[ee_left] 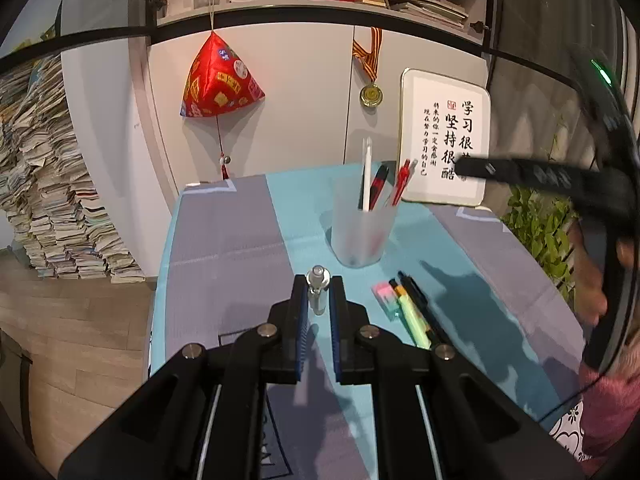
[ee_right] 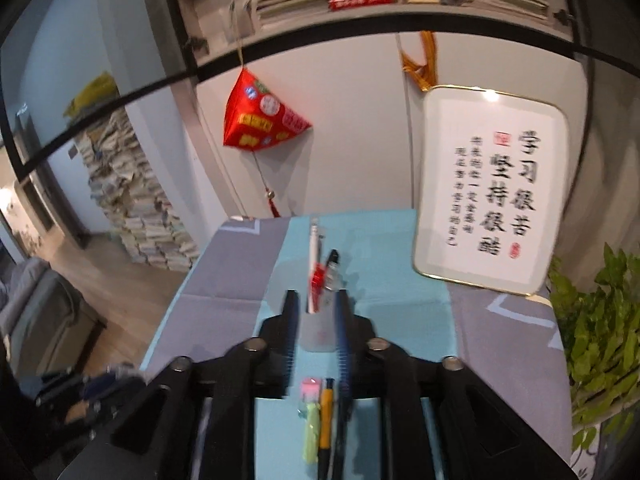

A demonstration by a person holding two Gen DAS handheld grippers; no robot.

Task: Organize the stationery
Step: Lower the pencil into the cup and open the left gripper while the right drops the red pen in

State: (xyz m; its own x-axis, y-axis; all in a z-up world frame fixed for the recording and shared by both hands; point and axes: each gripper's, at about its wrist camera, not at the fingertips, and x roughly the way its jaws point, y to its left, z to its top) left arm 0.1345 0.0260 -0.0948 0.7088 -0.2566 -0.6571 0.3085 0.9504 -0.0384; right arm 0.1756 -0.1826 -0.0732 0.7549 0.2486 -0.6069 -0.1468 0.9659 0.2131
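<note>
At the far left a tall stack of papers (ee_left: 60, 184) leans against the wall, and a red hanging ornament (ee_left: 218, 82) dangles on the cabinet front behind the table (ee_left: 224, 248). Nearer the middle, the left gripper (ee_left: 319, 284) is clamped on a small silver pen-like item (ee_left: 318, 290), which stands upright between its pads, lifted above the blue and grey table cover. Beyond it stands a frosted pen cup (ee_left: 362, 228) with a white pen (ee_left: 366, 172) and red-and-black pens (ee_left: 380, 184) inside. Just right of the left gripper, an eraser (ee_left: 386, 296), a yellow-green highlighter (ee_left: 412, 316) and a black pen (ee_left: 420, 300) lie side by side on the table. A framed calligraphy board (ee_left: 448, 136) leans behind, a medal (ee_left: 371, 94) hanging beside it, and a leafy plant (ee_left: 548, 232) sits at the right edge.

The right gripper (ee_right: 318, 312) is partly open with nothing held; its blurred fingers frame the cup in its own view. It angles downward above the loose stationery row. A pink sleeve (ee_left: 608, 400) shows lower right.
</note>
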